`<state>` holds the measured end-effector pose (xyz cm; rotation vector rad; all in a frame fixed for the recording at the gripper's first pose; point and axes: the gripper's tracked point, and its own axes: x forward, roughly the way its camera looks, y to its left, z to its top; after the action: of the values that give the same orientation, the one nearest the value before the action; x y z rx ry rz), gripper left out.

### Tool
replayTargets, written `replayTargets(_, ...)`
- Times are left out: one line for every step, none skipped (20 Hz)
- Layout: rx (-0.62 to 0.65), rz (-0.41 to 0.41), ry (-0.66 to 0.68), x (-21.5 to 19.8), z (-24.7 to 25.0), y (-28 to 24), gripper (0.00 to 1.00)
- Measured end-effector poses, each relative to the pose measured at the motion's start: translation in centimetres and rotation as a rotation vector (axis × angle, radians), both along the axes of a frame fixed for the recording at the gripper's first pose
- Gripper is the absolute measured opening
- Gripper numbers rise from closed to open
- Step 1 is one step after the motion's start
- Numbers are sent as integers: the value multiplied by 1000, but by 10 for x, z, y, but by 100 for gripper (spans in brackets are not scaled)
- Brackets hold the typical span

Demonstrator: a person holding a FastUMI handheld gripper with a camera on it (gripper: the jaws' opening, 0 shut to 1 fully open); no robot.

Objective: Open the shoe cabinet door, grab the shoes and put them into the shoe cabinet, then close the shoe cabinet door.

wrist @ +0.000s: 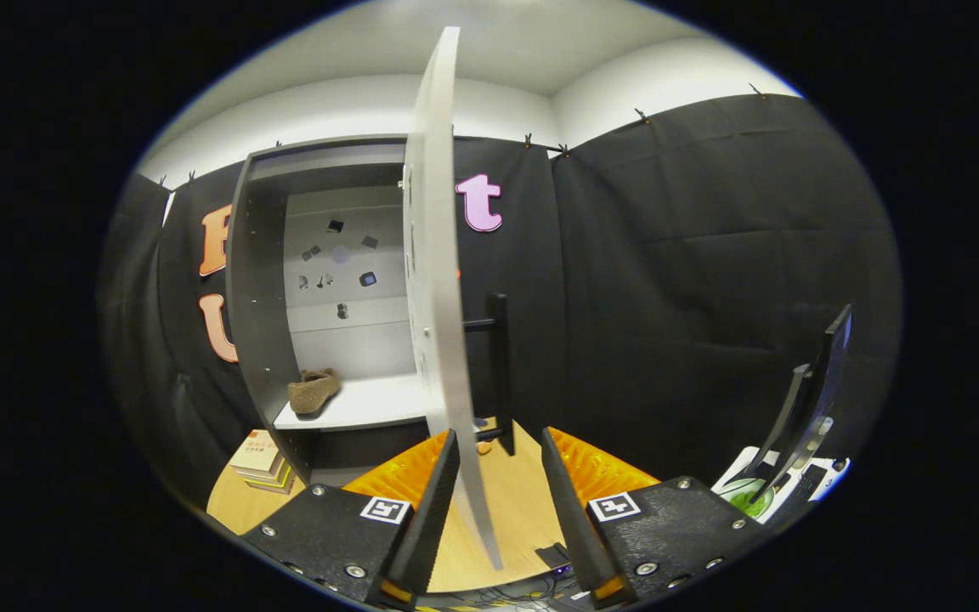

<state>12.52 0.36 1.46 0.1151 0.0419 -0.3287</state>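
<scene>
The grey shoe cabinet (262,280) stands ahead to the left with its door (437,255) swung wide open, seen edge-on. A brown shoe (314,391) lies on the white shelf (370,406) inside. The door's lower edge hangs between the fingers of my gripper (498,433), close by the left finger (440,484) and well apart from the right one. The fingers stand wide apart, so the gripper is open and grips nothing. The door's black bar handle (500,365) sticks out on its right side, just beyond the fingertips.
A stack of books (260,459) lies on the wooden table (523,501) below the cabinet's left side. A dark screen on a stand (817,391) and a green round object (744,497) sit to the right.
</scene>
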Motion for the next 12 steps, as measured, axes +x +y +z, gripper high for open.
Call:
replayTargets(-7,-2,3,-1,0,-2,62)
replayTargets(-9,0,4,-2,1,-3,62)
replayTargets(-6,8,2,-2,1,-2,62)
replayTargets(-4,17,1,0,1,2,62)
replayTargets(-7,24,1,0,1,2,62)
replayTargets(-10,32,3,1,0,4,62)
replayTargets(-11,43,2,0,1,5,62)
replayTargets(-11,57,0,2,1,8,62)
replayTargets(-12,71,-1,3,1,10,62)
replayTargets(-15,85,2,4,0,12,63)
replayTargets(-19,97,8,4,-1,13,62)
replayTargets(-21,111,14,5,-1,16,62)
